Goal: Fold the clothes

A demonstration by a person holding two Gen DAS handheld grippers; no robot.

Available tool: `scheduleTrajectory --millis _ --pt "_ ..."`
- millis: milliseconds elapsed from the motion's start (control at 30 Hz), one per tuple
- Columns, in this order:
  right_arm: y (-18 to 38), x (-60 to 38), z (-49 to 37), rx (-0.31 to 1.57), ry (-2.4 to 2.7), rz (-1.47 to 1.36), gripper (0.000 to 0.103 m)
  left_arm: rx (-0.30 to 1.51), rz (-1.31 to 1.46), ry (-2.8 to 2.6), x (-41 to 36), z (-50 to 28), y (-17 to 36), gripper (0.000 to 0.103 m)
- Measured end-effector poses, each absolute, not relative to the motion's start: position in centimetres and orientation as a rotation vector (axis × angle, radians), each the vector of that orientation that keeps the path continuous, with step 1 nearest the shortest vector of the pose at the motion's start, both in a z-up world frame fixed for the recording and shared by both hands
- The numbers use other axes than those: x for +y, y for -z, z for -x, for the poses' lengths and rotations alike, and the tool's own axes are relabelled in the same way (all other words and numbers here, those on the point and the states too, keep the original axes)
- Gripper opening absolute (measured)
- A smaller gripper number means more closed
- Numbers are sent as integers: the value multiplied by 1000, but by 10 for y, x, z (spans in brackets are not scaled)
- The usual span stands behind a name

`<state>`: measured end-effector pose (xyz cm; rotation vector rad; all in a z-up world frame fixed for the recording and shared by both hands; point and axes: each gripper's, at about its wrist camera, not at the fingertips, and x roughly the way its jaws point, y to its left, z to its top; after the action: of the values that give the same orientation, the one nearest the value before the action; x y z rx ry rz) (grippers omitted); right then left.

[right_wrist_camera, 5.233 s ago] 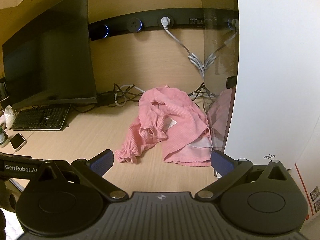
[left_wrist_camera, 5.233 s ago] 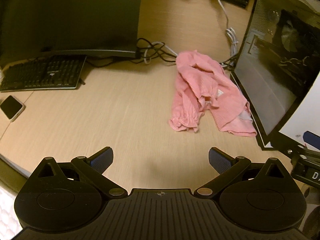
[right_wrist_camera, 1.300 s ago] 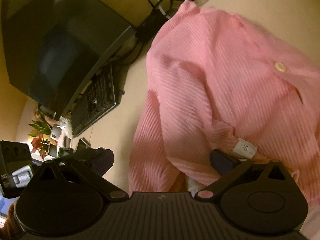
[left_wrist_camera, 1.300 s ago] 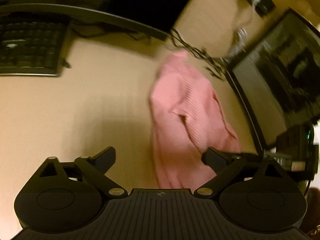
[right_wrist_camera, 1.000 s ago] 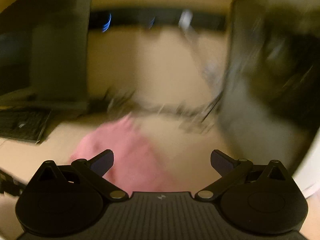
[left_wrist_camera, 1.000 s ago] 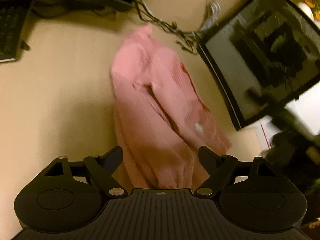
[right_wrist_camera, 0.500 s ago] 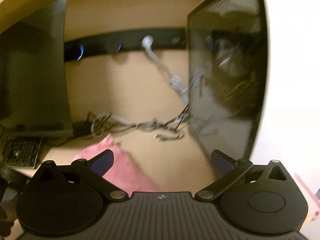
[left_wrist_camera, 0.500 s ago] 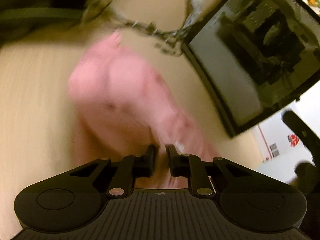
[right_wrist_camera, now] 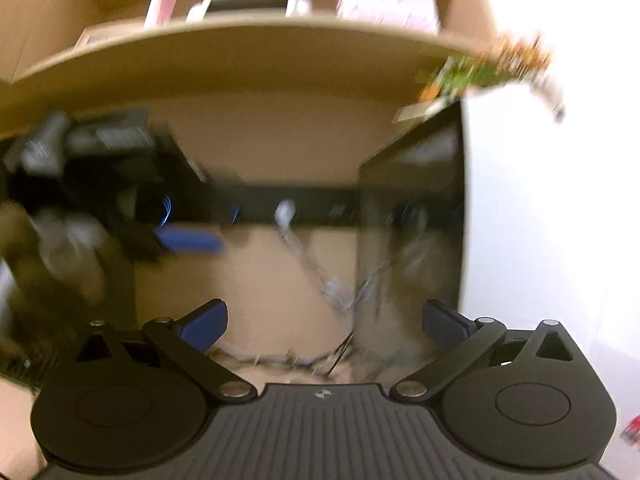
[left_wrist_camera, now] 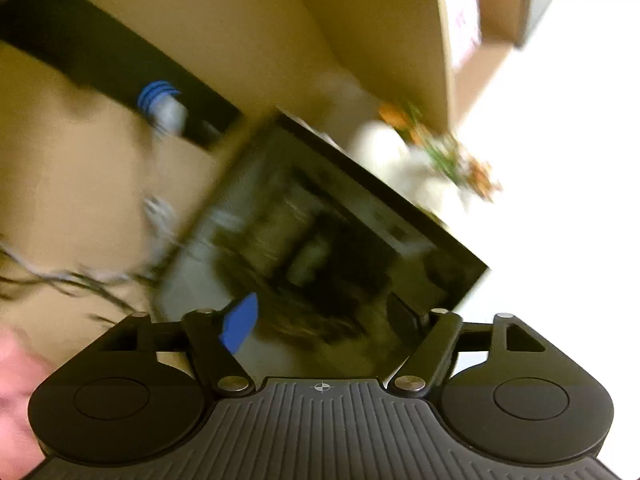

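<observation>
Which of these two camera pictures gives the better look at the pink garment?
The left wrist view, though barely: only a blurred edge of the pink garment shows at its lower left corner. In the right wrist view I cannot make out the garment.

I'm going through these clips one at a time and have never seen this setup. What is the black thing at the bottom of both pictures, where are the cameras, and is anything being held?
Each picture comes from a fisheye camera on a hand-held two-finger gripper, looking along its fingers; a person carries one in each hand. The black shape at the bottom is the gripper itself. In the left view, the left gripper is opening, with nothing between its blue-padded fingers. A corner of the pink garment shows at the lower left edge. The right gripper is open and empty. Both views are blurred and look towards a glass-sided computer case, cables and a shelf.
</observation>
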<state>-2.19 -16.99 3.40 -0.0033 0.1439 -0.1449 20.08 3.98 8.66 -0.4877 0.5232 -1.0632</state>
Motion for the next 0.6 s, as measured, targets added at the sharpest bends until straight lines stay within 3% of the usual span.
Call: scheduleTrajectory --millis 300,333,400,600 --pt "37 -110 -78 566 -238 25 102 825 287 375 169 -172 14 81" --pt "48 -97 -90 621 -265 42 97 863 267 331 175 -165 27 81" --pt "69 -72 -112 733 -318 77 58 909 232 275 185 -154 46 81" --pt "107 -47 -140 892 -323 58 56 945 234 203 213 -135 64 82"
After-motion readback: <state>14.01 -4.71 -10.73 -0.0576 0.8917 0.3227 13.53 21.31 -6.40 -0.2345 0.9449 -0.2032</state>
